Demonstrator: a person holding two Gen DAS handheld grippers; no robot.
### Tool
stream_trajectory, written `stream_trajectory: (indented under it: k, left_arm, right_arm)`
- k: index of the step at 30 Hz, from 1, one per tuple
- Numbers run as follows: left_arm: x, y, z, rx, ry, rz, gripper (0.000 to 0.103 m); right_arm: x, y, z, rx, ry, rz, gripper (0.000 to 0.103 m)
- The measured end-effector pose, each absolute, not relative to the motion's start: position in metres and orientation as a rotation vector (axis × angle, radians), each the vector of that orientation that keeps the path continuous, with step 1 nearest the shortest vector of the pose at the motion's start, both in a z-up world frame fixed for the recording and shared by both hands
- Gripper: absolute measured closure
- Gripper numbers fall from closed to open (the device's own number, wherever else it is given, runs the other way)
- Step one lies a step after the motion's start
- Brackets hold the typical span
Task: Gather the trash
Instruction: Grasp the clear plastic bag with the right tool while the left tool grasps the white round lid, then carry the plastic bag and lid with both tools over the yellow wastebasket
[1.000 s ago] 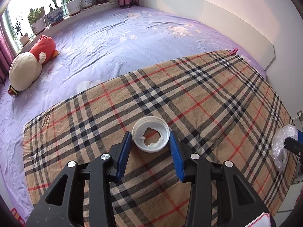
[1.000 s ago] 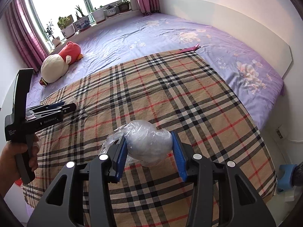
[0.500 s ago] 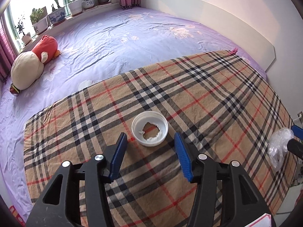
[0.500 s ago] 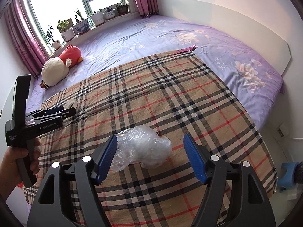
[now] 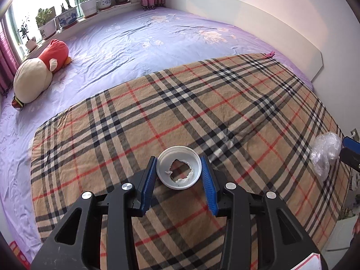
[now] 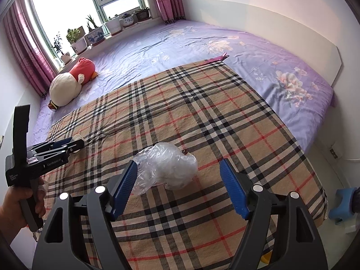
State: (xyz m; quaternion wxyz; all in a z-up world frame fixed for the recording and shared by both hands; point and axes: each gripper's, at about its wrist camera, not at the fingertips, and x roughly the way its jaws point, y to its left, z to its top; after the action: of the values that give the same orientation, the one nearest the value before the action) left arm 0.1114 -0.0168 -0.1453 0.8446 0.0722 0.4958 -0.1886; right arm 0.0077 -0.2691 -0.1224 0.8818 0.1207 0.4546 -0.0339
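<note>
Meanwhile, a torn white lid (image 5: 178, 168) on the plaid blanket (image 5: 225, 103) is framed by the left gripper (image 5: 178, 173), jaws just narrowed; the right gripper (image 6: 180, 184), just spread wide, straddles crumpled plastic wrap (image 6: 167, 166) that may slip free

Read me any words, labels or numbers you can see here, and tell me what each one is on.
"GenRobot.AI": white print on the side of the left gripper, seen from the right wrist.
Smaller white print on that gripper's handle: too small to read.
Nothing else legible.
</note>
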Motion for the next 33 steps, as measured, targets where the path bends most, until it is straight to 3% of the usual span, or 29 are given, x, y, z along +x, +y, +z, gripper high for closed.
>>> stream_trajectory:
  k: [3,4,6,10,19,24,29,31,33]
  left_arm:
    - [0.104,-0.017,-0.145,0.158,1.045,-0.393,0.062]
    - [0.104,-0.017,-0.145,0.159,1.046,-0.389,0.049]
    - [0.104,-0.018,-0.144,0.151,1.034,-0.382,0.034]
    - [0.109,-0.026,-0.148,0.159,1.040,-0.380,0.033]
    - [0.109,-0.031,-0.150,0.142,1.022,-0.326,0.023]
    - [0.109,-0.033,-0.150,0.140,1.023,-0.324,0.032]
    - [0.106,-0.033,-0.147,0.145,1.025,-0.333,0.050]
    - [0.105,-0.031,-0.146,0.146,1.029,-0.333,0.060]
    - [0.104,-0.028,-0.144,0.144,1.036,-0.335,0.064]
  right_arm:
    - [0.005,-0.267,-0.126,0.259,0.957,-0.066,0.027]
    - [0.004,-0.266,-0.128,0.263,0.959,-0.064,0.024]
    - [0.006,-0.265,-0.131,0.269,0.961,-0.069,0.016]
    - [0.016,-0.260,-0.135,0.241,0.956,-0.097,0.010]
    - [0.042,-0.229,-0.153,0.068,1.001,-0.074,0.009]
    - [0.036,-0.225,-0.158,0.036,0.998,-0.080,0.015]
    - [0.032,-0.230,-0.152,0.043,0.989,-0.069,0.045]
    - [0.031,-0.233,-0.150,0.056,0.991,-0.064,0.051]
    - [0.029,-0.235,-0.149,0.072,0.994,-0.059,0.054]
